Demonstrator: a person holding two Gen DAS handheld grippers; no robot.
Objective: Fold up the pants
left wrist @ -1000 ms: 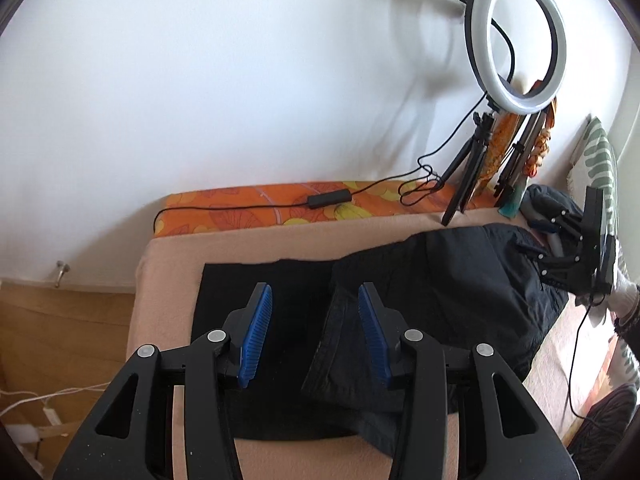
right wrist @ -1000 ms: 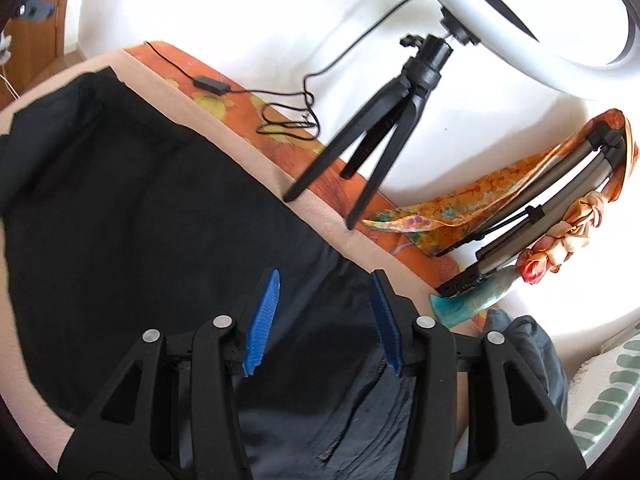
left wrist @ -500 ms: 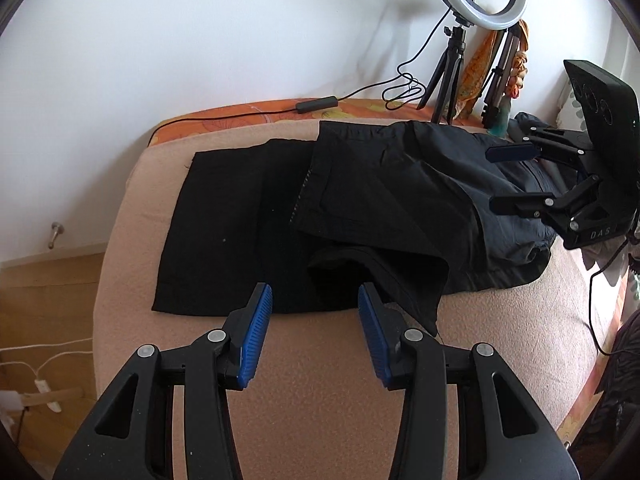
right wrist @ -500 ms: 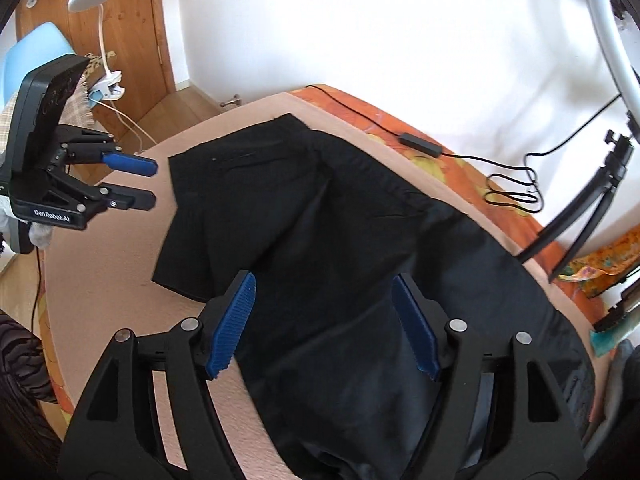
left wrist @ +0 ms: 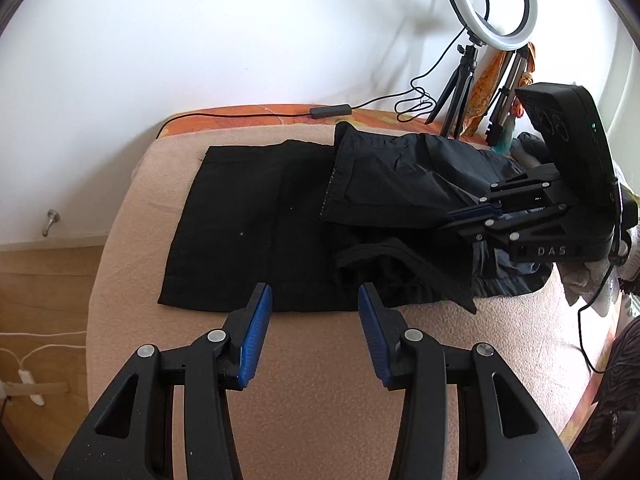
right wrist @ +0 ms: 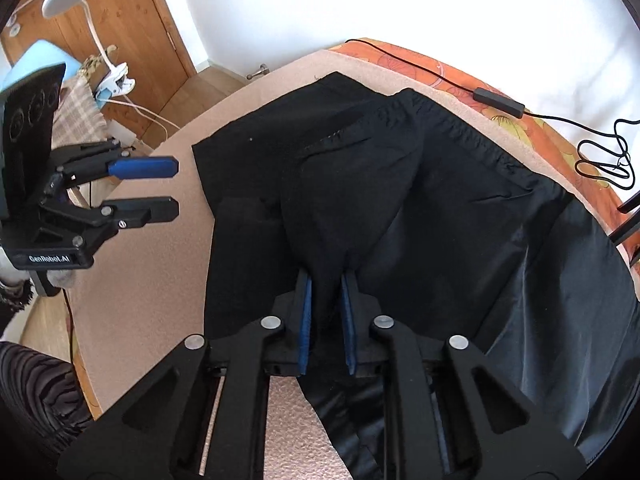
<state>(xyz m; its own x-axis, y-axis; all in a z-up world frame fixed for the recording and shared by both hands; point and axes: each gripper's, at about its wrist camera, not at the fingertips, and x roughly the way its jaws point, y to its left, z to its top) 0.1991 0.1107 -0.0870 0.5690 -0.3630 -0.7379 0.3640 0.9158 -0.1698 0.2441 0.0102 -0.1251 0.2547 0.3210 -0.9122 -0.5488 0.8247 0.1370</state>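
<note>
Bed under white wall; pants spread mid-bed. Right hand-held gripper clamped on pants fabric, mid-fold. Left hand-held gripper agape beside near hem; next, likely grab hem.

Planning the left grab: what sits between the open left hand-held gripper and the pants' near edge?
Nothing visible does. Only bare pink blanket lies between the left hand-held gripper and the black pants; the right hand-held gripper pinches fabric farther right.
</note>
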